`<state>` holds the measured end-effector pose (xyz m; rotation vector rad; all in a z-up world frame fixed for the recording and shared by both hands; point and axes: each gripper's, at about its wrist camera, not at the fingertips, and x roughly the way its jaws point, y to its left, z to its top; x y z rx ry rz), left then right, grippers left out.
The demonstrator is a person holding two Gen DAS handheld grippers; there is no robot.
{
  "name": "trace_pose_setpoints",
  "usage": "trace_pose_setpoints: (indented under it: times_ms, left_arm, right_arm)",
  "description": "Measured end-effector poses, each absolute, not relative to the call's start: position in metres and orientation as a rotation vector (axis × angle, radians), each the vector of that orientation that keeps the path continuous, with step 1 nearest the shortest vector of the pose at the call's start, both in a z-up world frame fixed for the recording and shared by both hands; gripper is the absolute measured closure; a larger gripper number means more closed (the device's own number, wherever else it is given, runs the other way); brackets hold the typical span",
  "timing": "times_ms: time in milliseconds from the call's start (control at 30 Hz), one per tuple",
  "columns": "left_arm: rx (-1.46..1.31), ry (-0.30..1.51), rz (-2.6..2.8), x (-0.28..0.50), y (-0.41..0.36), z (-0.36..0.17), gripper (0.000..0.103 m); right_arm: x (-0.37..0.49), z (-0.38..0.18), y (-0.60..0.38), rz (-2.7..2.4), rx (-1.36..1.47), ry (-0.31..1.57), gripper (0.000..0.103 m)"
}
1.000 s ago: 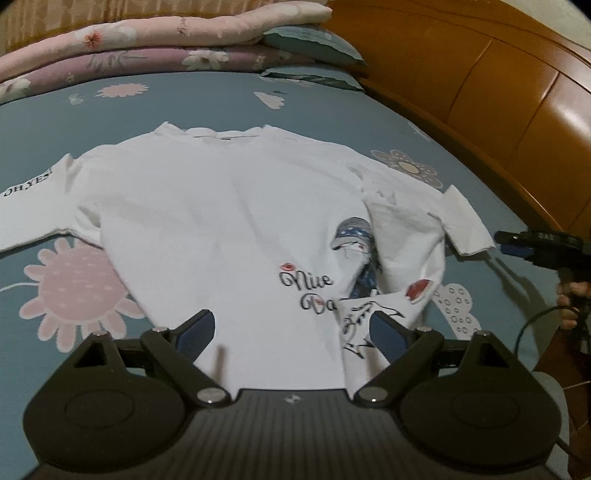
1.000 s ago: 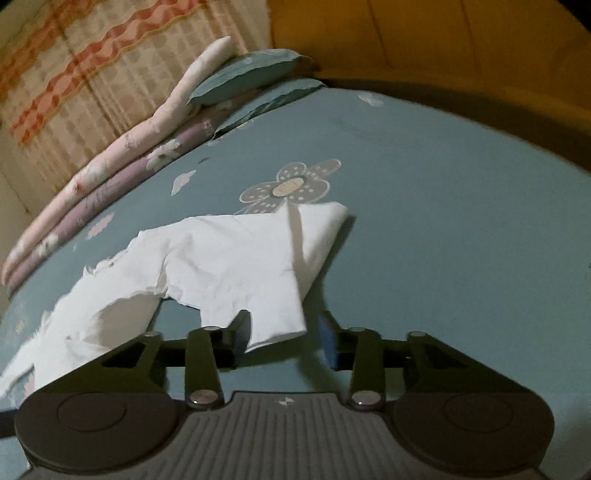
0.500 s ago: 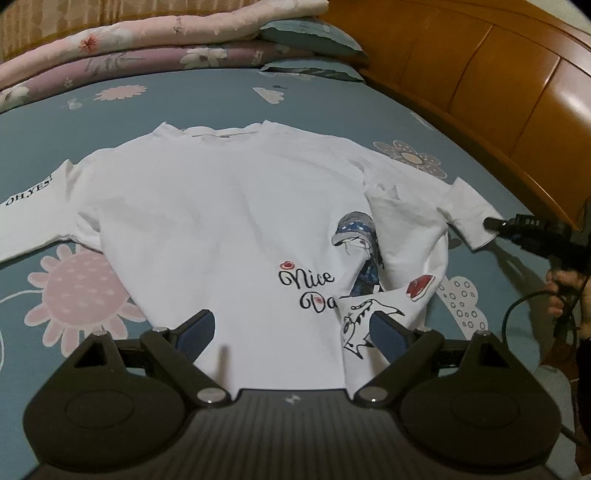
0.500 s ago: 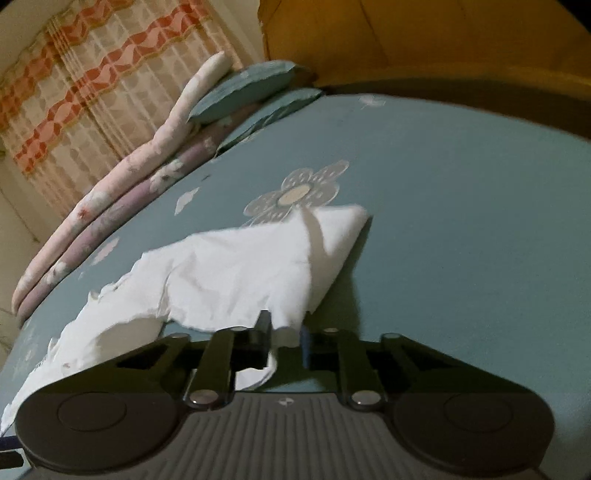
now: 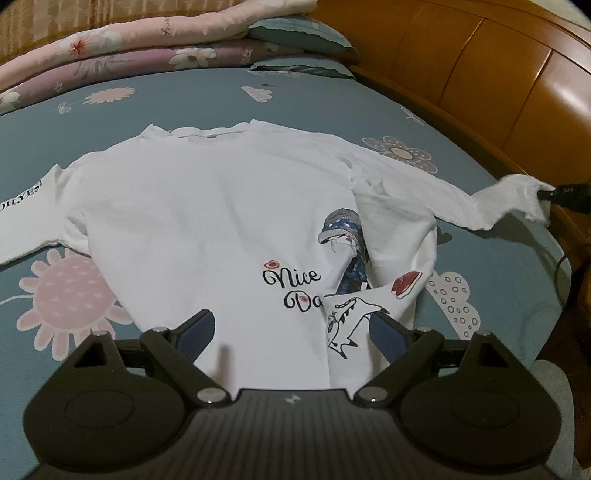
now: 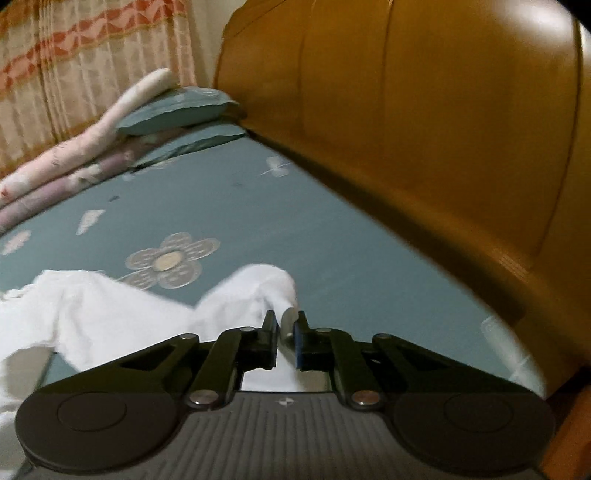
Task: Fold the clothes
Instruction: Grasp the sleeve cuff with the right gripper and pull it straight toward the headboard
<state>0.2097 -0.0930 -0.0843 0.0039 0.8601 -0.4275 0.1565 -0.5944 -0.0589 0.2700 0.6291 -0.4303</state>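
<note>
White long-sleeved cotton shirt with cartoon print (image 5: pixel 221 229) spread flat on teal flower-patterned bedsheet (image 5: pixel 177 92), hem corner flipped over. Right gripper (image 6: pixel 286 325) clamped on right sleeve cuff (image 6: pixel 273 288), cuff raised off sheet. Left gripper (image 5: pixel 291 328) wide, nothing pinched, hovering over hem. Soft, light, floppy cloth, likely to sag and crease; best taken at cuffs, hem corners, shoulders.

A teal bedsheet printed with flowers (image 5: pixel 207 96) fills mid-frame — folded pink floral quilts (image 5: pixel 122 48) upper left, teal pillows (image 5: pixel 299 33) beside them, glossy orange-brown wooden headboard (image 5: pixel 498 74) upper right.
</note>
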Motion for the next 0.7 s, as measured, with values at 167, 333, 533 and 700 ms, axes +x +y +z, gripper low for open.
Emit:
trace_pose_setpoints:
  times_ms: [167, 333, 533, 700]
  left_arm:
    - [0.007, 0.86, -0.425, 0.21, -0.095, -0.084, 0.012]
    - [0.008, 0.857, -0.425, 0.209, -0.094, -0.083, 0.012]
    - [0.011, 0.858, -0.427, 0.209, -0.093, -0.083, 0.012]
    - [0.016, 0.862, -0.421, 0.211, -0.093, -0.084, 0.012]
  right_arm:
    - [0.161, -0.045, -0.616, -0.465, 0.198, 0.683, 0.096]
    - [0.17, -0.041, -0.623, -0.51, 0.145, 0.743, 0.096]
    - [0.178, -0.057, -0.639, -0.574, 0.165, 0.783, 0.096]
    - [0.187, -0.07, -0.647, -0.598, 0.171, 0.792, 0.096]
